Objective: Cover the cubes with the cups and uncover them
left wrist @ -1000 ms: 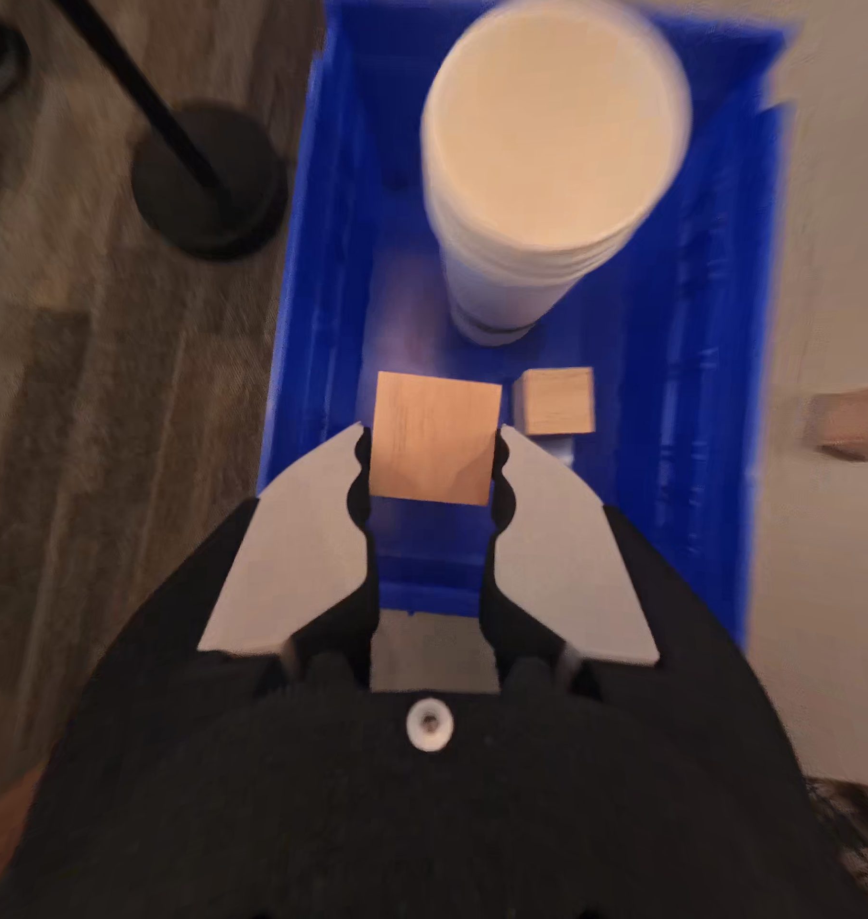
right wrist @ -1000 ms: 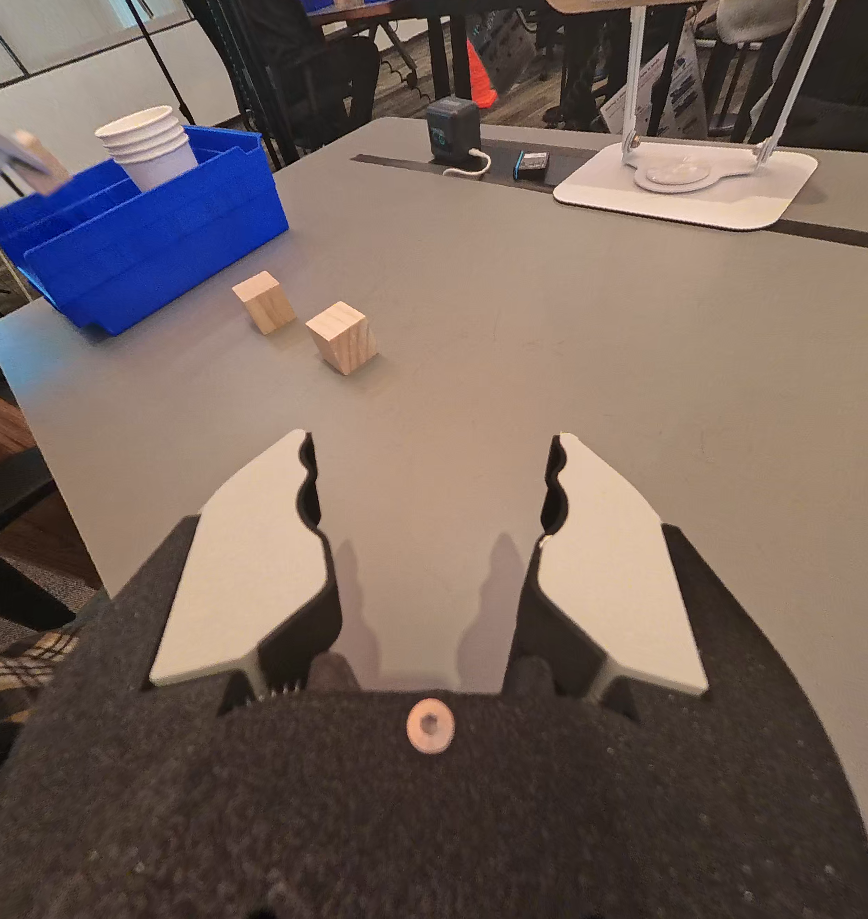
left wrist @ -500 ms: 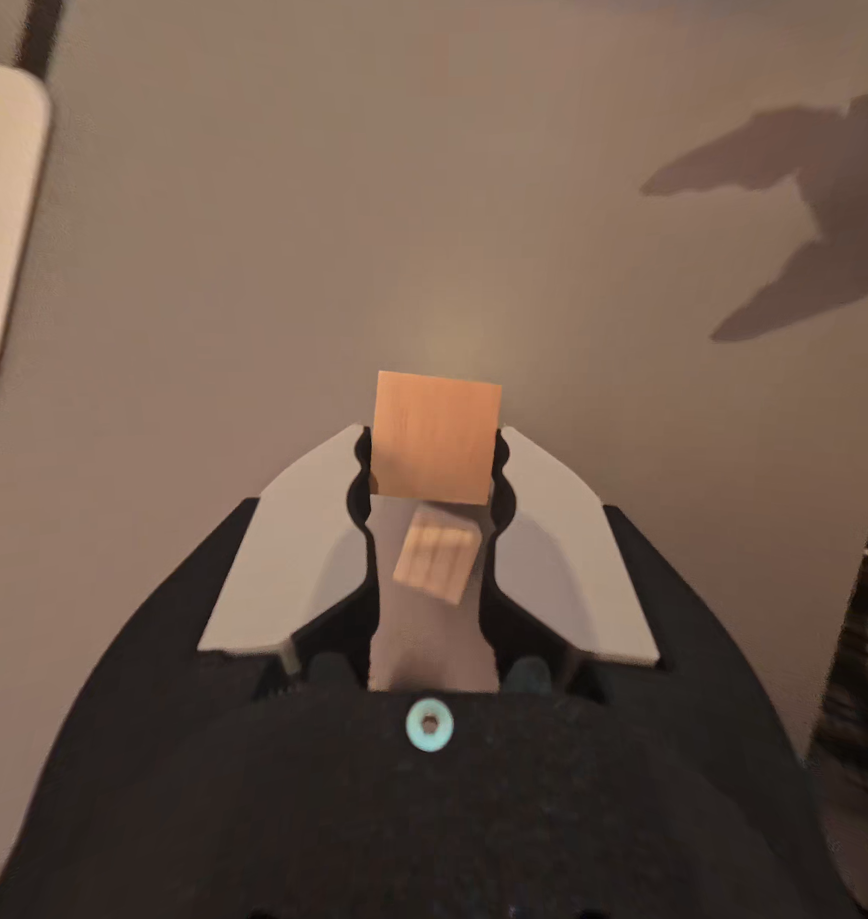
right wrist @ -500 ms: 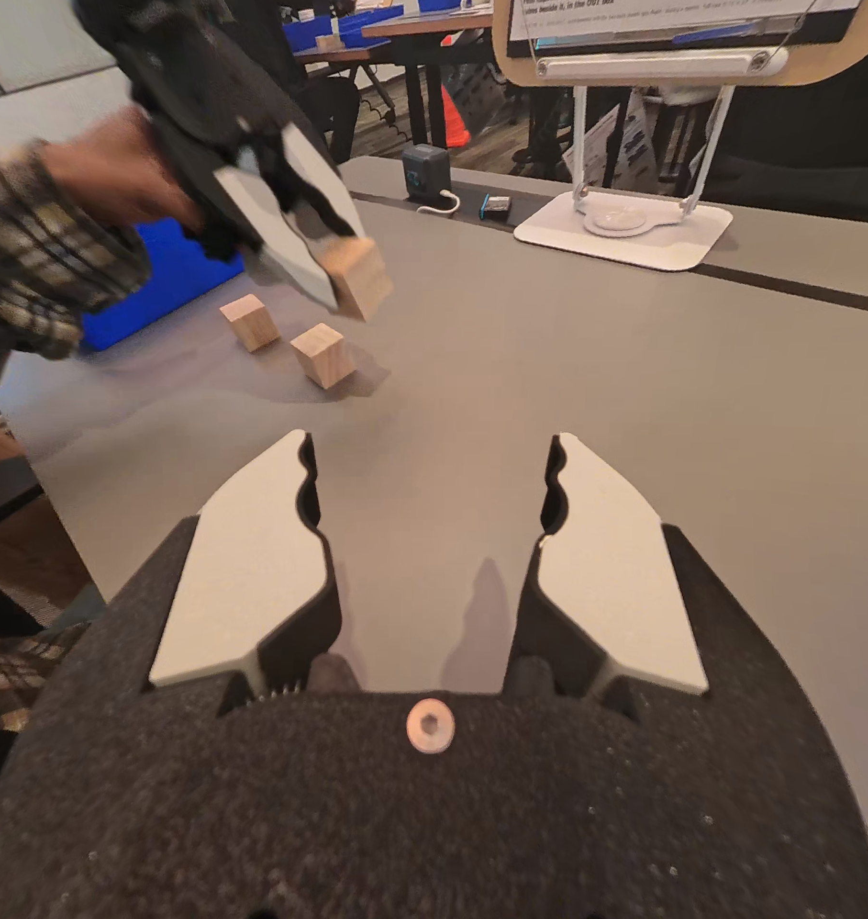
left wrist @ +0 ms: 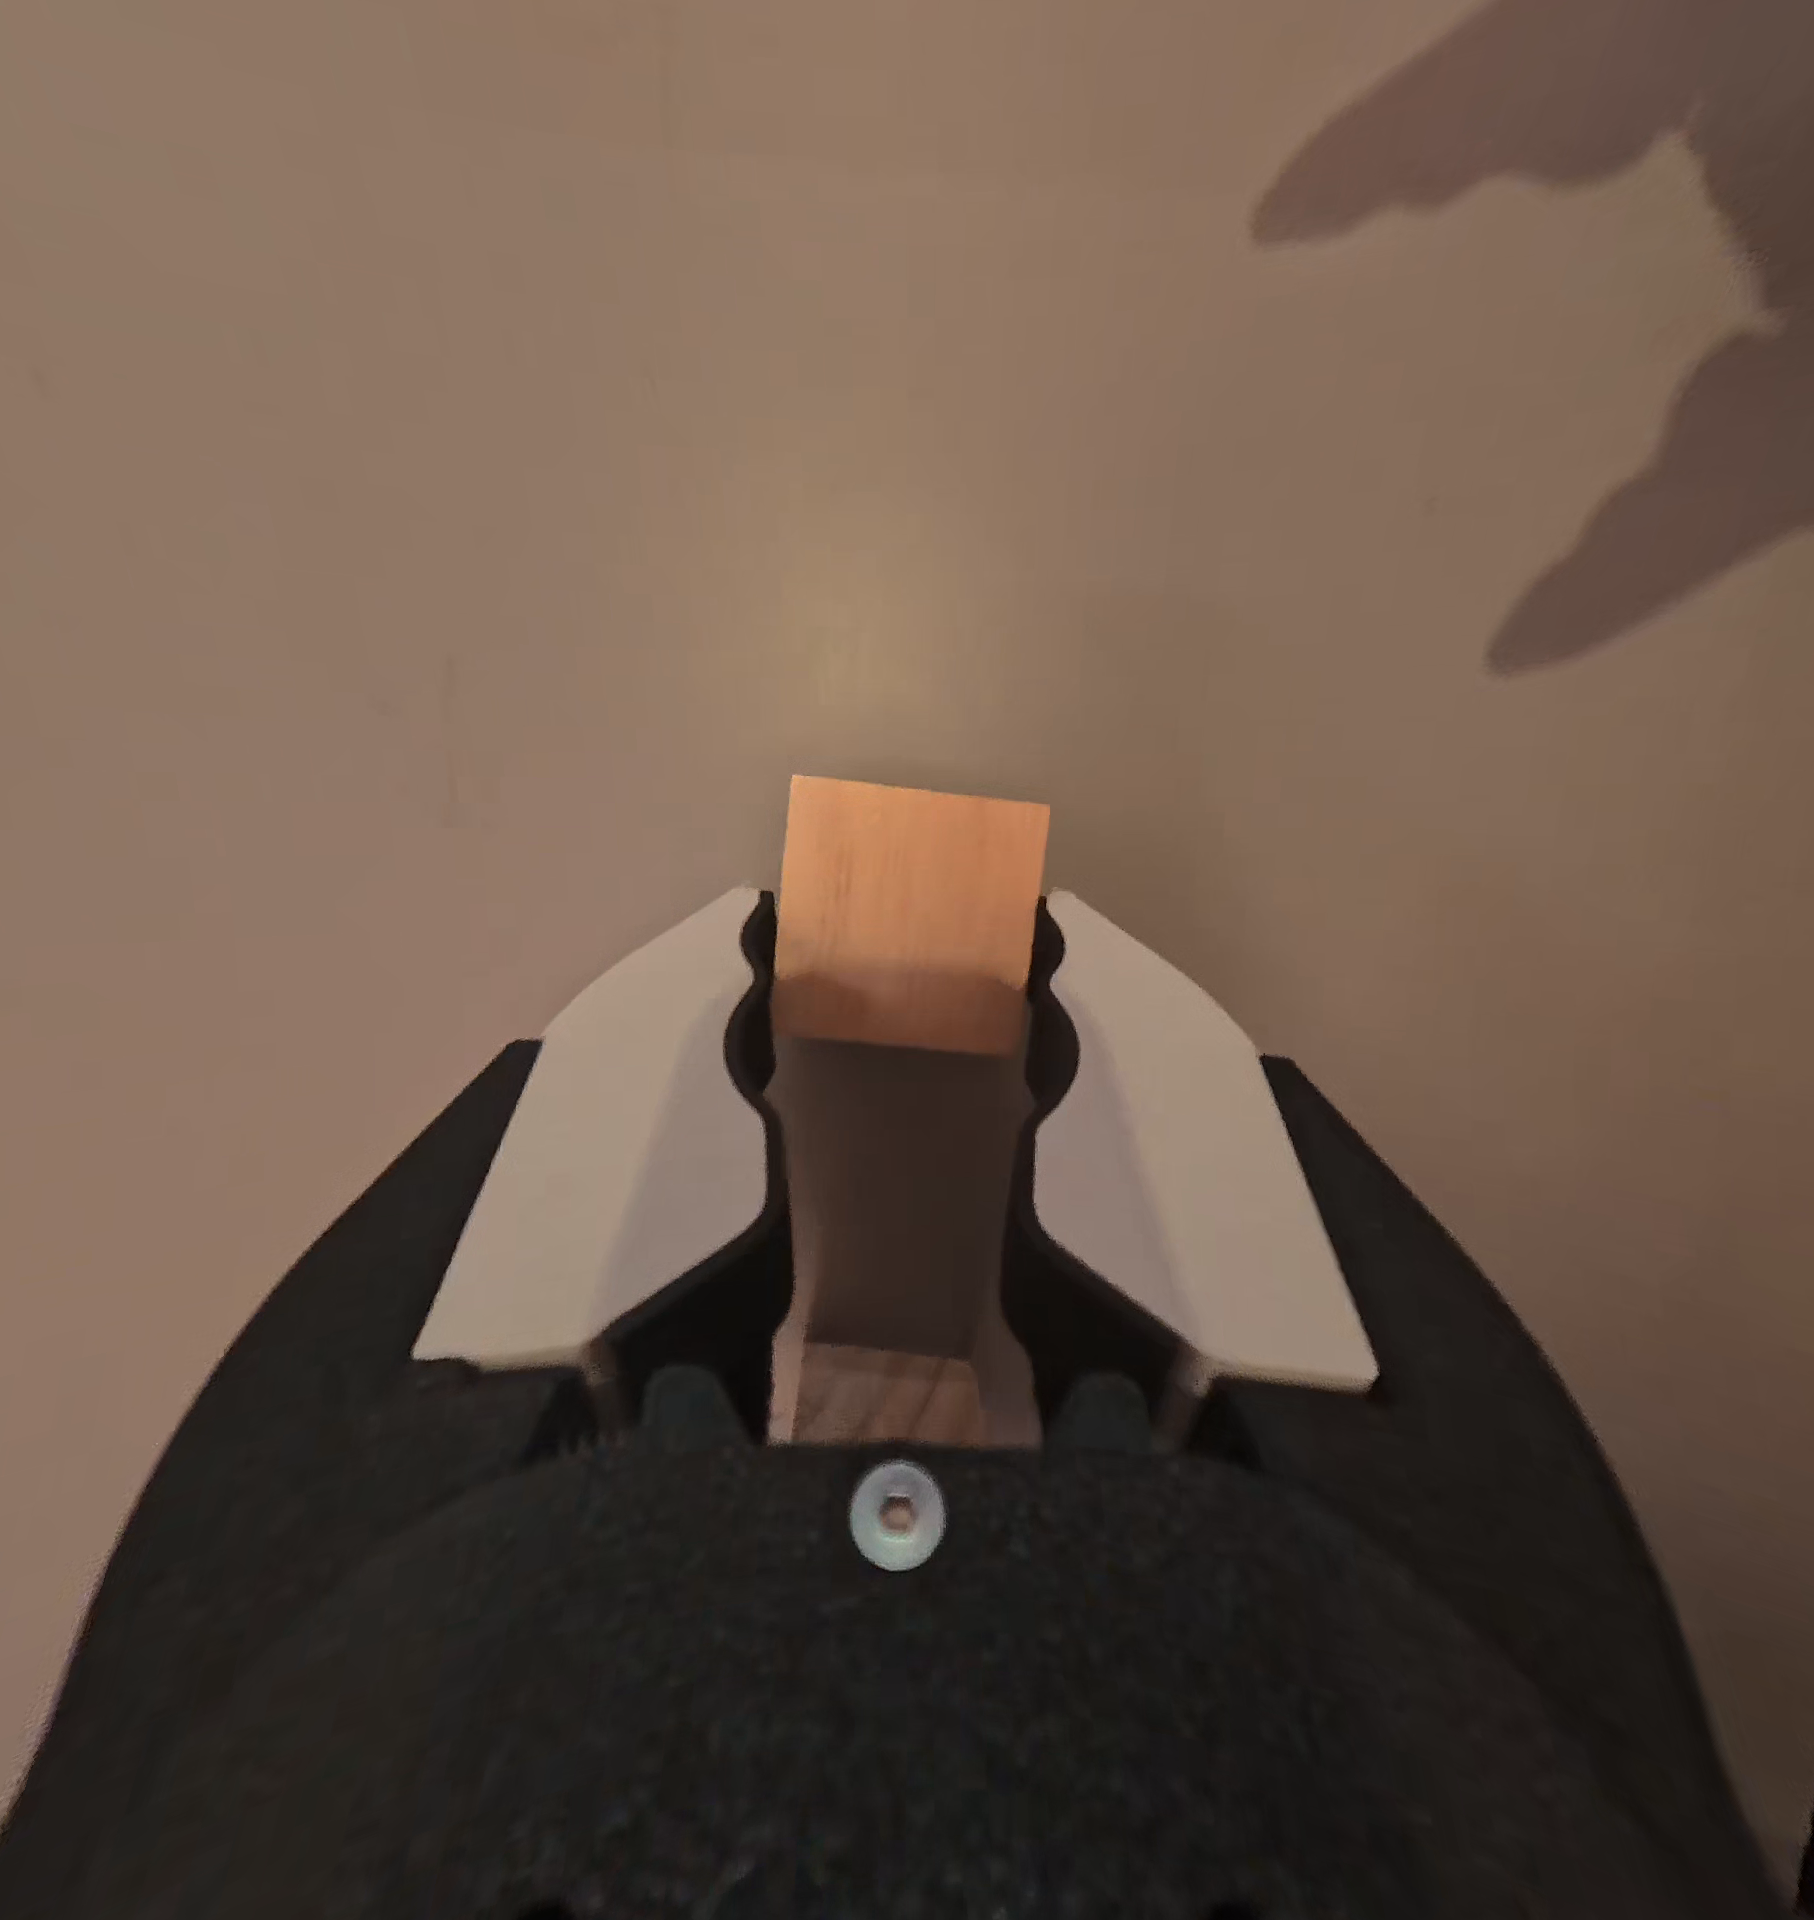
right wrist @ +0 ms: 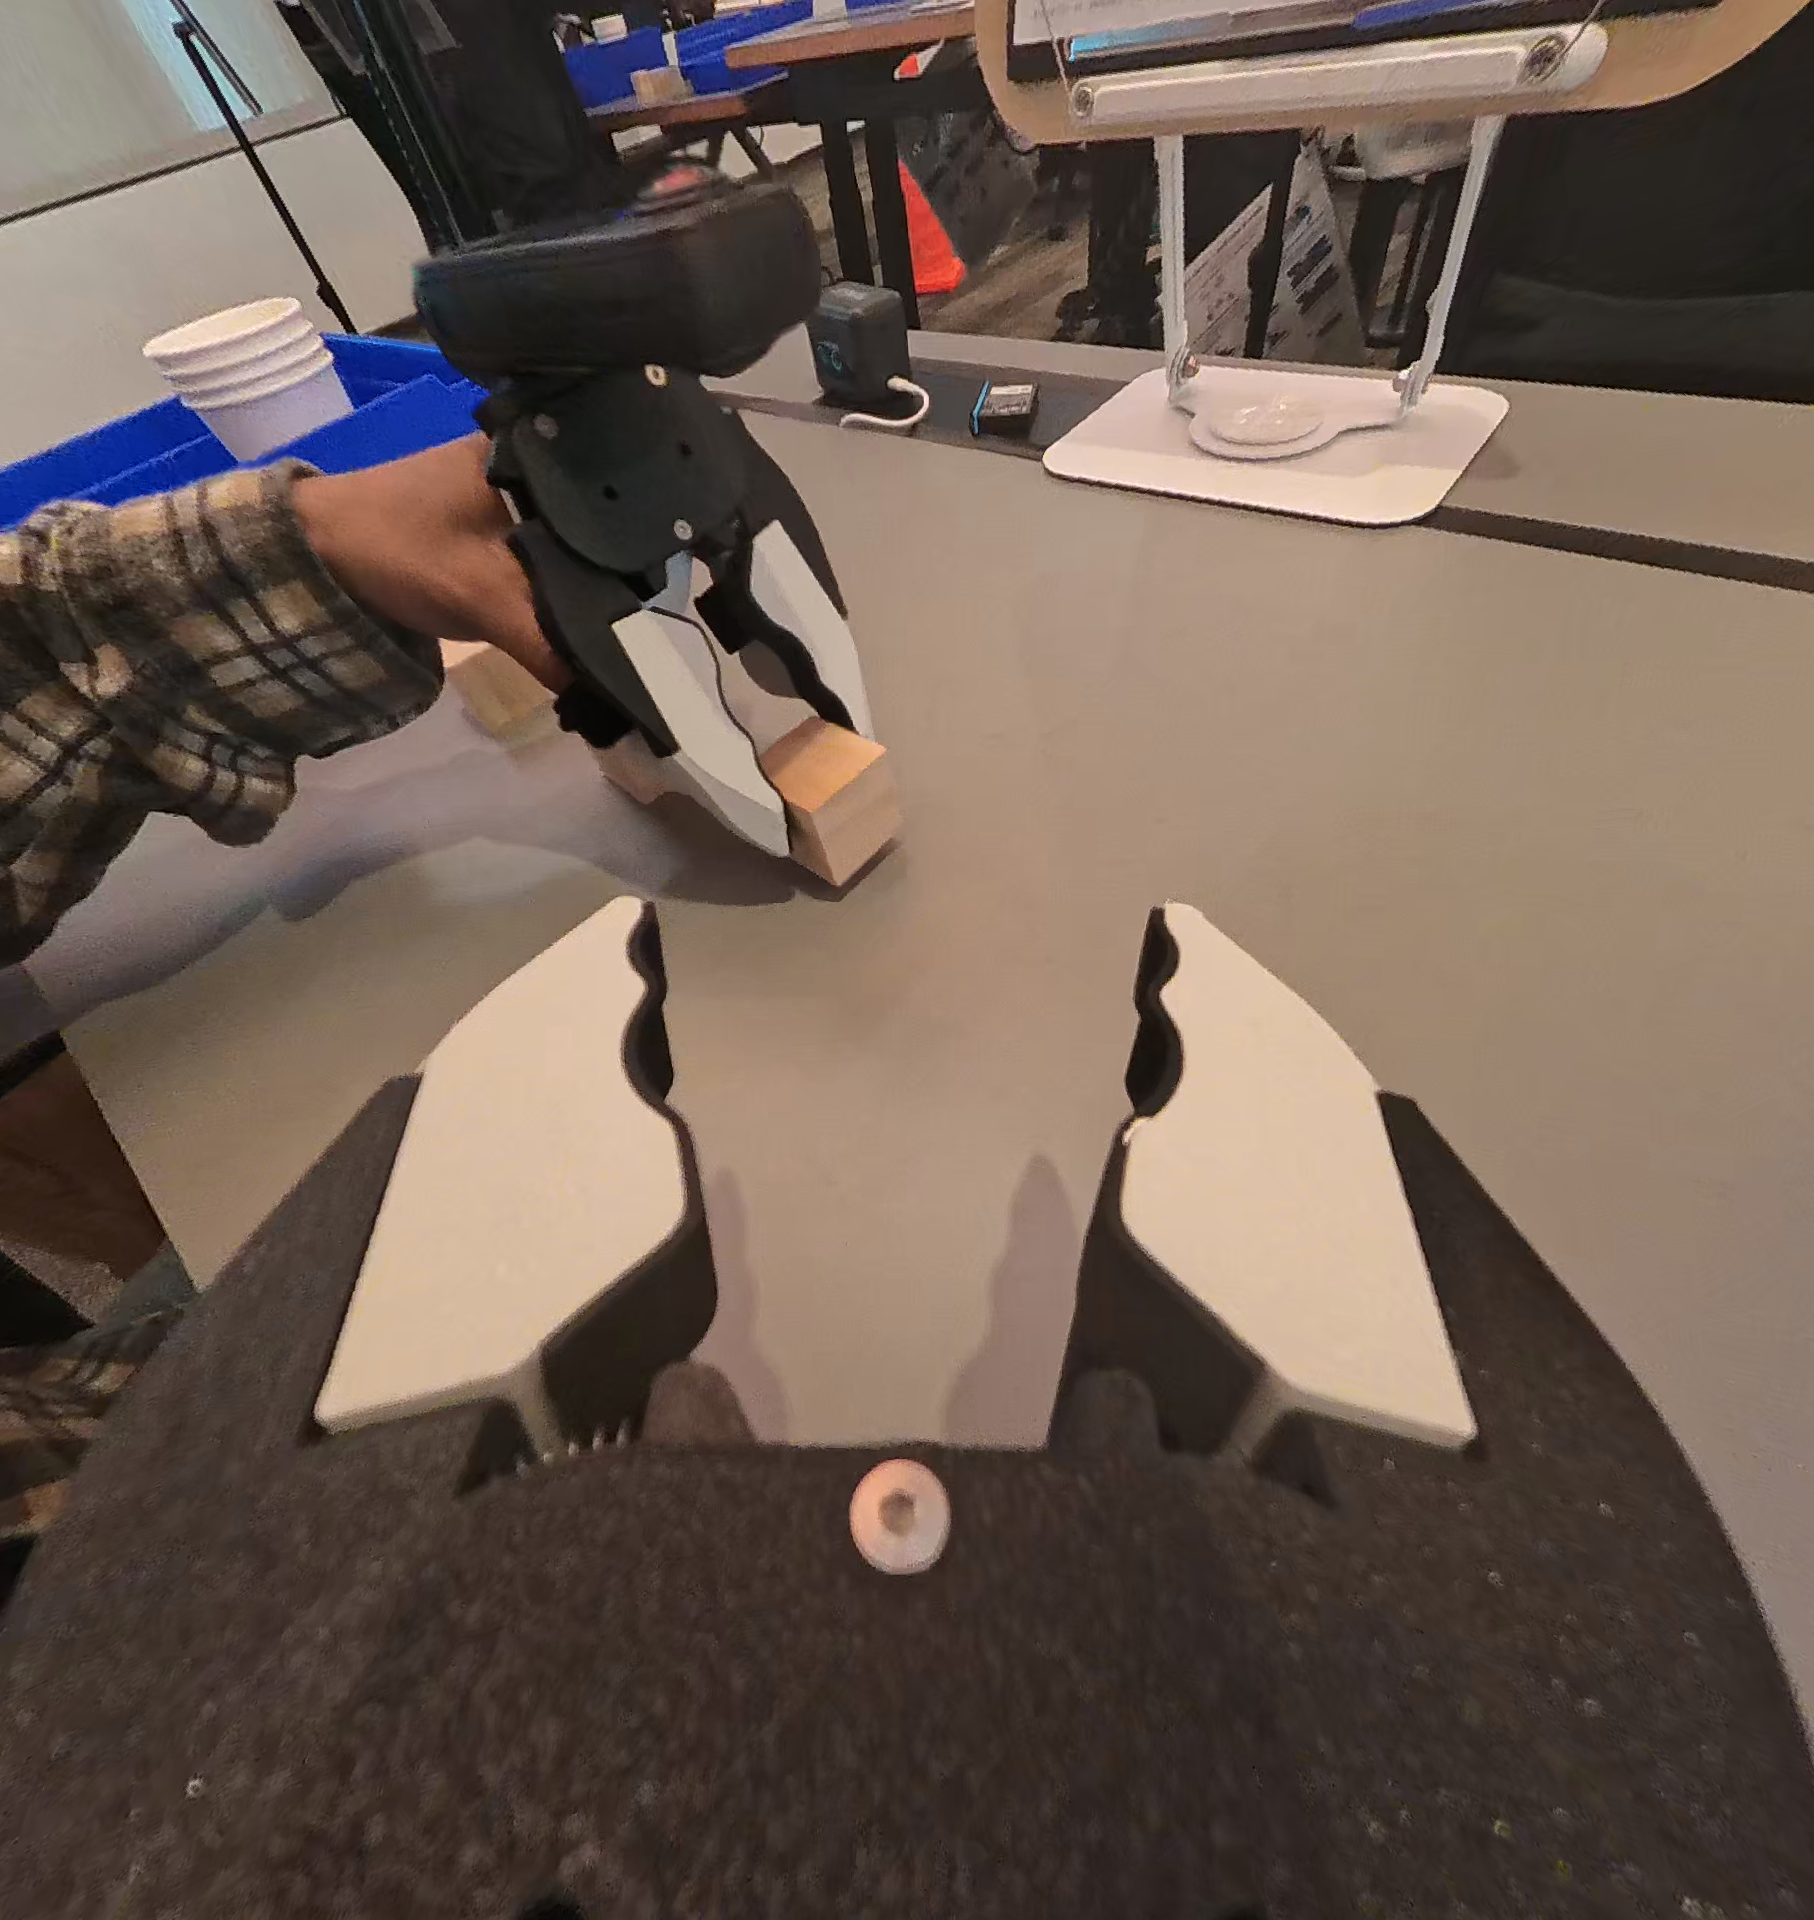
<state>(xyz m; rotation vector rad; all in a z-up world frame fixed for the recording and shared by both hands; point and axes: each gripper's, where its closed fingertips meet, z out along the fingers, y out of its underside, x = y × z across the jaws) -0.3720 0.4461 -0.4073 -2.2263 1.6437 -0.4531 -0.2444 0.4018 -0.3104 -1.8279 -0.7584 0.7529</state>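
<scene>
Now, over on the left of the right wrist view, a stack of white paper cups (right wrist: 248, 374) is standing in the blue plastic bin (right wrist: 103, 468), and the plaid sleeve (right wrist: 134, 665) is hiding most of that bin. Behind the hand (right wrist: 415, 561), one wooden cube (right wrist: 498, 686) is peeking out only partly, and a second cube (right wrist: 633, 769) is showing just a corner under the tool. Moving right, the left gripper (right wrist: 820, 800) is pinching a third pale wooden cube (right wrist: 846, 805) between its white fingers, pressing it onto the grey table (right wrist: 1298, 831); whether it is resting flat is hard to make out. From the left wrist view, that gripper (left wrist: 908, 935) is clamping the same cube (left wrist: 913, 894) at its fingertips, the block's grain glowing orange, and a blurred sliver of another cube (left wrist: 882, 1403) is sitting cut off near the black textured body.

Half a second ago the gripper was carrying the block in the air above the two cubes; now it is down at the tabletop just right of them. A second ago it was lifting the block over the bin.

Further right, the right gripper (right wrist: 898, 997) is hovering above the smooth table, wavy-edged fingers spread wide and holding nothing. At the far right a white rounded base plate (right wrist: 1277, 457) is bearing two thin metal legs, its top cut off.
</scene>
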